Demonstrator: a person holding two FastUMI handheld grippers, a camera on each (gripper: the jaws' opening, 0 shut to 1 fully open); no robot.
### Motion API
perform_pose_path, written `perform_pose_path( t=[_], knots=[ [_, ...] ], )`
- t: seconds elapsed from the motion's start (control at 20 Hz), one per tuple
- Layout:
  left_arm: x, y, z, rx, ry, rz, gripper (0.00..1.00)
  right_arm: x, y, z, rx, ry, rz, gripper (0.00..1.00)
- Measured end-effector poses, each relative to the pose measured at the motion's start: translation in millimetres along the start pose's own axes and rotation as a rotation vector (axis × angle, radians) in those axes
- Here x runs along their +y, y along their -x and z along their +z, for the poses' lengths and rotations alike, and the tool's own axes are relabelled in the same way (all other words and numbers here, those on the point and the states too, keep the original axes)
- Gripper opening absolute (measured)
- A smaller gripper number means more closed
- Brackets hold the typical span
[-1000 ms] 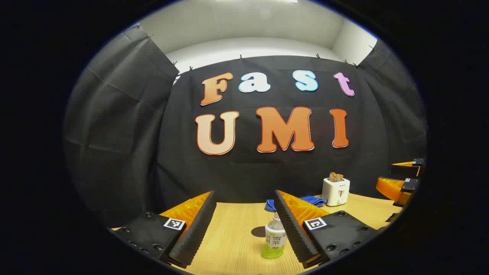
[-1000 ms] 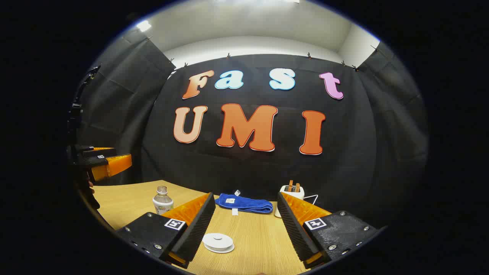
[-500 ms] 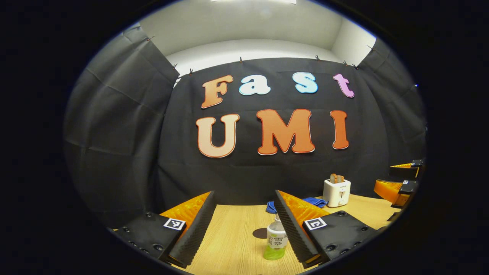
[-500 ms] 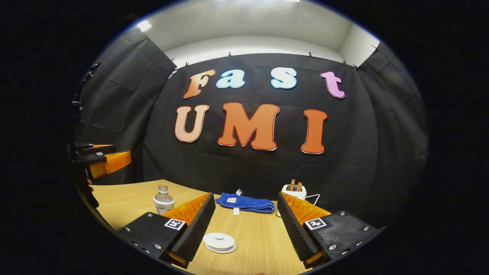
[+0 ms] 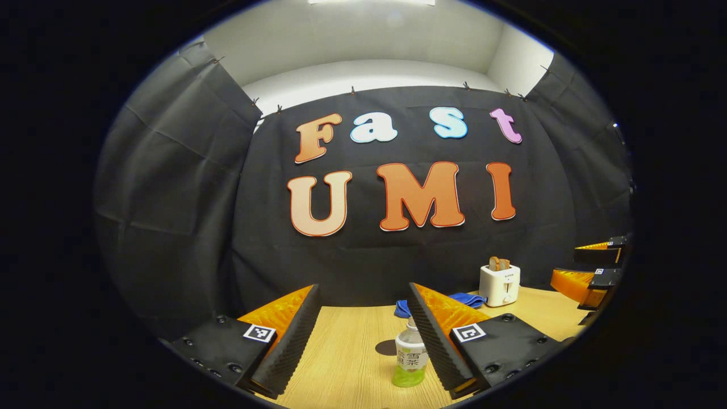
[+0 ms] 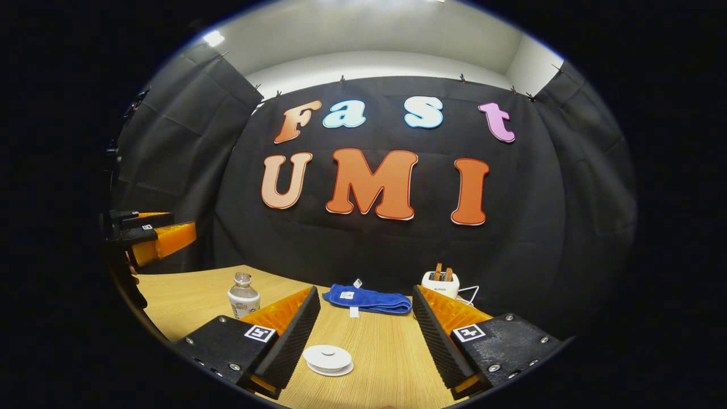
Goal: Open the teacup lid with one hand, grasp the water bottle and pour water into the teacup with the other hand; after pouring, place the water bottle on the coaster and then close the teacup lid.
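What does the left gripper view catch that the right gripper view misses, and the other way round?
Left gripper view's own find: a dark round coaster lying just behind the water bottle, low in the picture. Right gripper view's own find: the white lidded teacup near the bottom, with the bottle farther off to the left. Shared: the bottle, the blue cloth, the toaster and the wooden table.

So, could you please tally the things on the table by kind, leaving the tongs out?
Water bottle: 1
Lidded teacup: 1
Dark coaster: 1
Blue cloth: 1
White toaster: 1
Total: 5
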State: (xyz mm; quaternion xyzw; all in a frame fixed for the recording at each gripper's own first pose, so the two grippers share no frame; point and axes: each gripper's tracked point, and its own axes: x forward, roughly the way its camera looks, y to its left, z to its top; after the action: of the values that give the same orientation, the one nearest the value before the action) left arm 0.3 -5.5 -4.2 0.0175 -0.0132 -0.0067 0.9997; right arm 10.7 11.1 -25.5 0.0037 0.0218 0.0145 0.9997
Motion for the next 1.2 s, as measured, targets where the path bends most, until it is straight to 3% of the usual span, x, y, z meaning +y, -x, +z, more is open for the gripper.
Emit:
perform_pose_path(
  t=[0.4,0.8,1.2],
  knots=[
    [-2.9,-1.6,-13.0,0.015,-0.031,-0.009,0.96,31.5,-21.4,-72.1,0.174,0.044,0.084,0.97],
    [4.9,-5.4,-32.2,0.048,-0.042,0.005,0.98,53.7,-54.1,-131.8,0.319,-0.002,0.139,0.81],
    [8.1,-21.2,-65.0,0.112,-0.038,-0.006,0.99,67.4,-72.7,-171.1,0.419,0.01,0.165,0.55]
  ],
)
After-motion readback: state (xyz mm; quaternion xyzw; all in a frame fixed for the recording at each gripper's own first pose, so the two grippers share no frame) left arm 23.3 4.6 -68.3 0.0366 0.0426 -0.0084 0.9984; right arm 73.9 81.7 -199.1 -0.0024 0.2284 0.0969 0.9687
